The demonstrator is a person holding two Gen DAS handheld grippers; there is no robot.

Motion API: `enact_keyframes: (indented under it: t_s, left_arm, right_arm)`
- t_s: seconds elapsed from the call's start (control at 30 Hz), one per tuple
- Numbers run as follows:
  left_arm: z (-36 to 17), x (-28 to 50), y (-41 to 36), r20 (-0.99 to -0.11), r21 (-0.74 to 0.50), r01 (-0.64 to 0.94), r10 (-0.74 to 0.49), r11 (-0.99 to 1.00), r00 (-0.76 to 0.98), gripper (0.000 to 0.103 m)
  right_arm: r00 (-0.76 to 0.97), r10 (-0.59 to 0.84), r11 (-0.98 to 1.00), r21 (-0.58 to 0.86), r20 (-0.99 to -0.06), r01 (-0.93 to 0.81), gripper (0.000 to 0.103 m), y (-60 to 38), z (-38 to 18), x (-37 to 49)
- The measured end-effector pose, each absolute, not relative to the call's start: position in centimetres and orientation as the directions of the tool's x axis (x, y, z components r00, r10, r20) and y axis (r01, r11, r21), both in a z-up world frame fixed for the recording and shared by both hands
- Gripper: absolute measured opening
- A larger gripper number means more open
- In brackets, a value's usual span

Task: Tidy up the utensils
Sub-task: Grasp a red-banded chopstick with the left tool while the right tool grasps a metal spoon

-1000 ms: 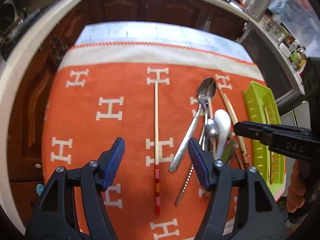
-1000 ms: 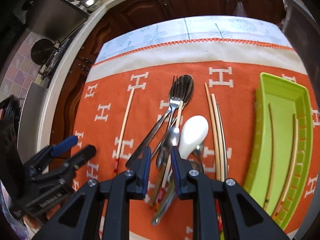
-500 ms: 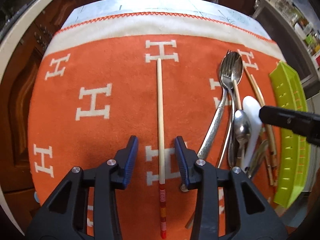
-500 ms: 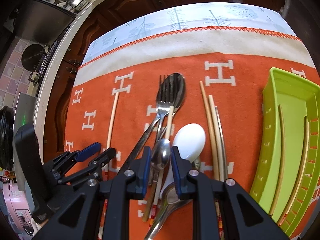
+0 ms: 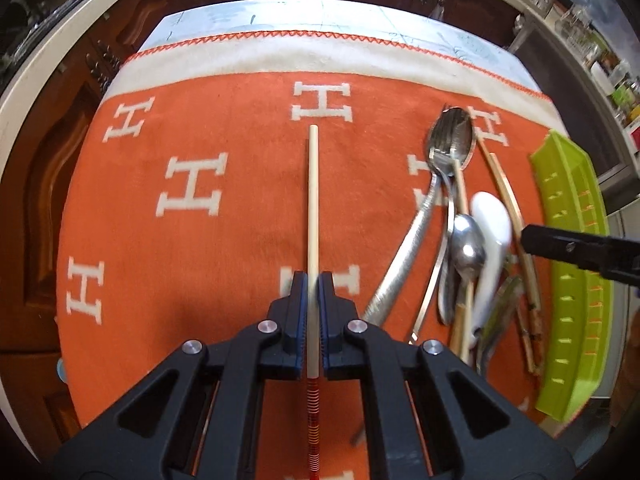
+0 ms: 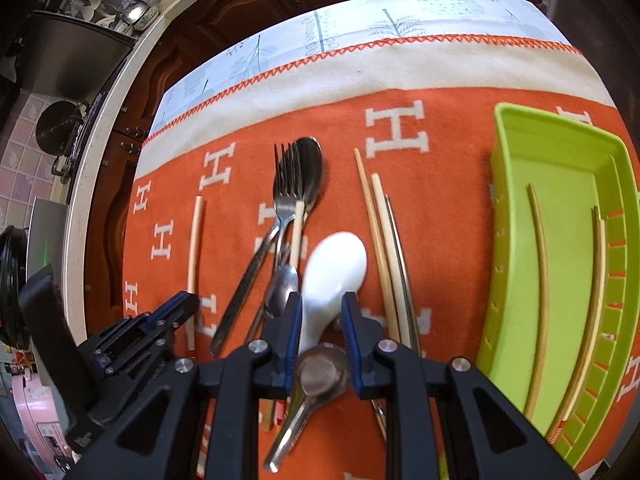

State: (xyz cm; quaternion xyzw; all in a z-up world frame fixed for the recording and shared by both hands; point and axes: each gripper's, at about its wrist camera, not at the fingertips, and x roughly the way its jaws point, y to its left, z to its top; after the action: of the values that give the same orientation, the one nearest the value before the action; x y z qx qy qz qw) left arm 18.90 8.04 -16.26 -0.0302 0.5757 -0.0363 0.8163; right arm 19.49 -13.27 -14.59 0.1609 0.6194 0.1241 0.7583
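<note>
A pale wooden chopstick [image 5: 312, 200] with a red-banded end lies alone on the orange cloth [image 5: 200, 280], and my left gripper [image 5: 313, 280] is shut on its lower part. To its right is a heap of utensils: a fork [image 6: 286, 184], metal spoons [image 6: 312, 172], a white ceramic spoon [image 6: 340, 260] and more chopsticks [image 6: 380, 232]. My right gripper [image 6: 320, 300] hovers low over the heap. It is narrowly open, with the white spoon's handle between its fingers and a gap at the right pad. The left gripper [image 6: 176, 308] also shows at the lower left of the right wrist view.
A lime green tray [image 6: 568, 220] at the cloth's right edge holds two chopsticks [image 6: 540, 260]. The cloth covers a table with a pale patterned far end [image 6: 360, 28]. Dark wooden cabinets and a curved counter [image 5: 60, 52] ring the table.
My left gripper sank onto the lone chopstick and its jaws went from wide apart to shut on it. The right gripper came down closer over the white spoon, its gap unchanged.
</note>
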Motion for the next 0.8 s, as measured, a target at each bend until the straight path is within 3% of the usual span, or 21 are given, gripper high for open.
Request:
enact_keyframes:
  t_s: [0.33, 0.73, 0.8]
  left_arm:
    - [-13.1, 14.2, 8.4, -0.909, -0.19, 0.042, -0.191, 0.981, 0.369, 0.003]
    - [-12.5, 12.4, 7.5, -0.903, -0.224, 0.056, -0.228, 0.973, 0.365, 0.003]
    - [-12.5, 12.3, 7.3, -0.903, -0.228, 0.055, -0.232, 0.972, 0.362, 0.003]
  right_arm:
    - [0.162, 0.389, 0.919, 0.395, -0.907, 0.004, 0.02, -13.4, -16.6, 16.3]
    - [0.209, 0.396, 0.916, 0.401, -0.894, -0.022, 0.02, -12.8, -17.1, 15.1]
    - [0.22, 0.399, 0.916, 0.399, -0.89, -0.046, 0.004, -12.4, -17.0, 15.0]
